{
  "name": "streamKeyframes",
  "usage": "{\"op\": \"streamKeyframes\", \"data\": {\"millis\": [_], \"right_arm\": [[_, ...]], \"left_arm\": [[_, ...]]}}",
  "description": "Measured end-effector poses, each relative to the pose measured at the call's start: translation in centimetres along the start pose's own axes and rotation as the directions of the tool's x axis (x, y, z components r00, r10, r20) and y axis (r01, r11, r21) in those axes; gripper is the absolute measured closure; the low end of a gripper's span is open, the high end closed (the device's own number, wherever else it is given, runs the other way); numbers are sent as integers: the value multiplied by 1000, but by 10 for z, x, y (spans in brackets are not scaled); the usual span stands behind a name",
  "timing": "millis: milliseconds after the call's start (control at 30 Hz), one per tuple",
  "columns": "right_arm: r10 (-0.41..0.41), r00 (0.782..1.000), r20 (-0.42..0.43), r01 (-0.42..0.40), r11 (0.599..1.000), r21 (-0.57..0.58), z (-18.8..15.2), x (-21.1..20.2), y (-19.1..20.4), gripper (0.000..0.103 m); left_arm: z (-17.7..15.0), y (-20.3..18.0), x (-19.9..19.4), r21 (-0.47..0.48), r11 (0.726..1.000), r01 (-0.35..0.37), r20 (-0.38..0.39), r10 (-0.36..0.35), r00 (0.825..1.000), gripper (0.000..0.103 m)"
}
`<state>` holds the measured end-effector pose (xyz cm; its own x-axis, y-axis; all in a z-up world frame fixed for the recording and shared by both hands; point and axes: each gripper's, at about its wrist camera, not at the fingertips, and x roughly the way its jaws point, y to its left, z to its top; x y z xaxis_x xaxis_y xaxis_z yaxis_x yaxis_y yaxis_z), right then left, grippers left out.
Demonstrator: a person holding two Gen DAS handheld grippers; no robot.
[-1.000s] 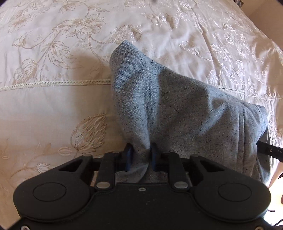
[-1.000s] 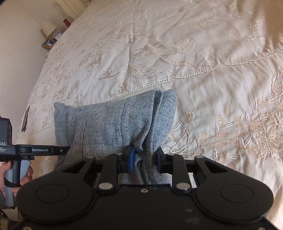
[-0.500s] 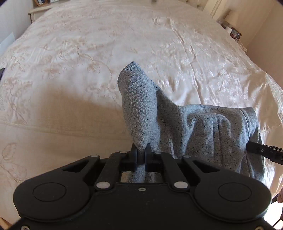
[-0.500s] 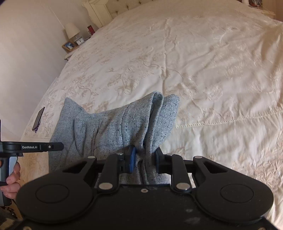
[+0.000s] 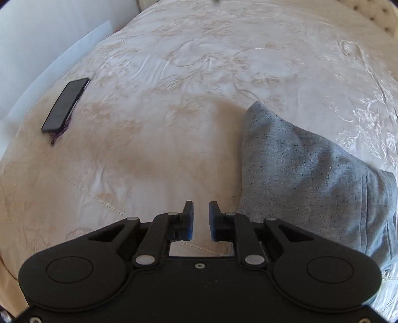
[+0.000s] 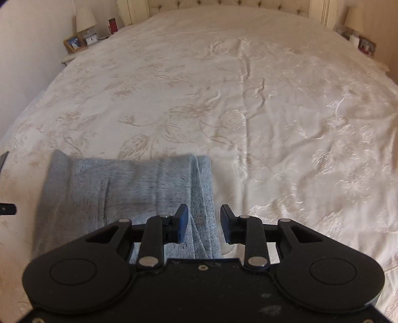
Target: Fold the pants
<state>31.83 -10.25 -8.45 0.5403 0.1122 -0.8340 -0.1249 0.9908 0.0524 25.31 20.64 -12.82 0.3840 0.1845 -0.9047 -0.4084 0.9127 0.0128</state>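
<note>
The grey speckled pants [image 5: 313, 179] lie folded on the cream embroidered bedspread [image 5: 174, 87]. In the left wrist view my left gripper [image 5: 201, 211] is open and empty, just left of the pants' edge, above bare bedspread. In the right wrist view the pants [image 6: 119, 188] lie at the lower left as a folded stack. My right gripper [image 6: 204, 213] is open over the stack's right edge; the cloth passes between the jaws but is not pinched.
A black phone [image 5: 65, 104] lies on the bedspread at the far left edge of the bed. A nightstand with a lamp [image 6: 85, 18] and a clock stands at the far left of the headboard; another nightstand [image 6: 360, 42] at the far right.
Both grippers have opened and let go of the pants. The pants dropped flat onto the bed. Both grippers pulled back and the left one swung to the left.
</note>
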Motion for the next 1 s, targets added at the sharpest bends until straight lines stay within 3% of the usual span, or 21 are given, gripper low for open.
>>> {"op": "streamKeyframes", "data": {"millis": [233, 533, 633, 733, 1000], "right_arm": [[61, 994, 87, -62, 998, 4, -15, -74, 16, 70], [118, 990, 73, -115, 992, -44, -40, -149, 42, 65], [108, 990, 87, -104, 994, -45, -46, -172, 41, 64], [111, 990, 81, -108, 993, -45, -50, -183, 35, 64], [124, 990, 63, -123, 992, -20, -64, -203, 20, 64]], "left_arm": [[-32, 3, -70, 26, 998, -53, 67, 51, 996, 80], [-63, -37, -142, 103, 995, 21, 42, -26, 999, 77], [-73, -47, -159, 132, 990, 41, 56, -49, 997, 77], [-81, -53, -174, 142, 988, 62, 77, -74, 994, 62], [-97, -61, -189, 126, 990, 64, 76, -74, 994, 62]]}}
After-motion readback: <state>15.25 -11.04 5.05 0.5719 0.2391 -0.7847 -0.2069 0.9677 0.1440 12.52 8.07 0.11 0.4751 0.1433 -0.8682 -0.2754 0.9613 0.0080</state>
